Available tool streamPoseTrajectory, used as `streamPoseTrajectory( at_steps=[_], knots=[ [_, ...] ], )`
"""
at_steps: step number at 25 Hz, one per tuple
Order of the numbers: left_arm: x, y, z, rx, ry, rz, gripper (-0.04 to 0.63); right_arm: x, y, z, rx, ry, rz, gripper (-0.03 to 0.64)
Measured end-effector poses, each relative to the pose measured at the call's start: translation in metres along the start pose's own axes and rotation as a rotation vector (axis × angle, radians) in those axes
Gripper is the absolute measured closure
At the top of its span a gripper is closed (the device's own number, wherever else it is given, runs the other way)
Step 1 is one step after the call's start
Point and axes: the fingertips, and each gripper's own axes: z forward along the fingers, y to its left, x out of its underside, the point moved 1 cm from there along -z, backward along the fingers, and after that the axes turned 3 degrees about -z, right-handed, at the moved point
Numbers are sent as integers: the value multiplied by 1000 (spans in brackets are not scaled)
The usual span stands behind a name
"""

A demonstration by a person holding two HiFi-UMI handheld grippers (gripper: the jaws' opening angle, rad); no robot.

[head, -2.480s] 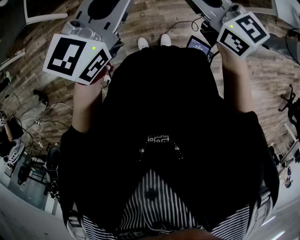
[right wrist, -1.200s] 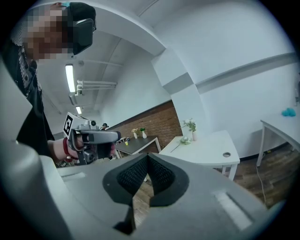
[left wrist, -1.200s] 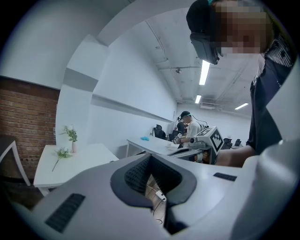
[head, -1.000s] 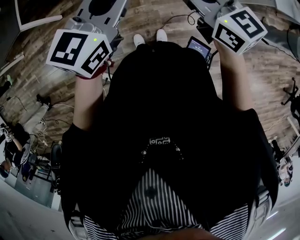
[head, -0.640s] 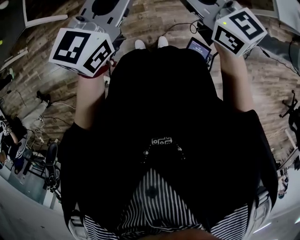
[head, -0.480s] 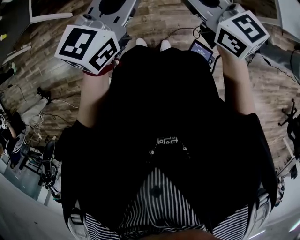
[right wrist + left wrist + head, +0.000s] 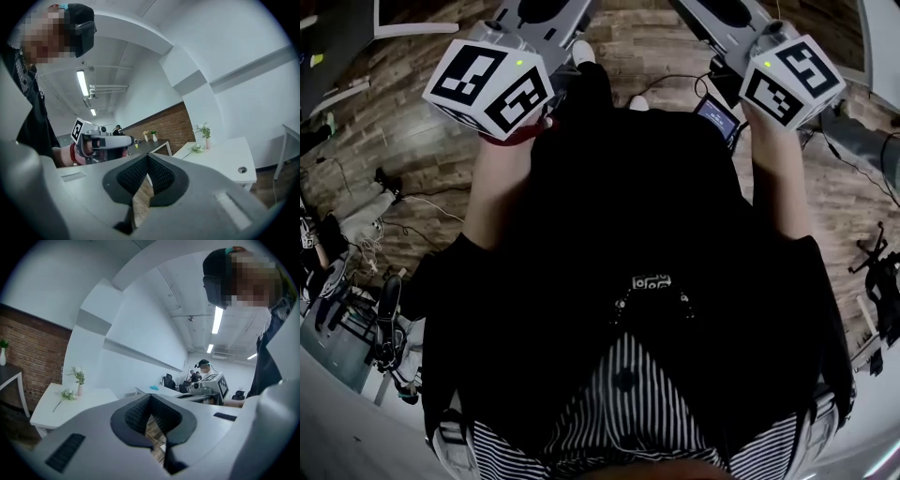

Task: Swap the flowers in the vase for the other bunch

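Holds left gripper (image 7: 151, 398) out at eleven o'clock in head view, right gripper (image 7: 147, 157) at one o'clock, forearms stretched forward; has both jaw pairs closed, seemingly on nothing.

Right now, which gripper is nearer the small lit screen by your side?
Right. In the head view the right gripper is held close beside the screen; the left gripper is across the body from it, well away.
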Motion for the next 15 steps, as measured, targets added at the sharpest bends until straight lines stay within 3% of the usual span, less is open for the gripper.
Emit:
streamPoseTrajectory(
  at_steps=[15],
  knots=[
    [-47, 131, 42, 61, -5, -15, 588, -46, -78, 94, 103, 38, 8, 612]
  ],
)
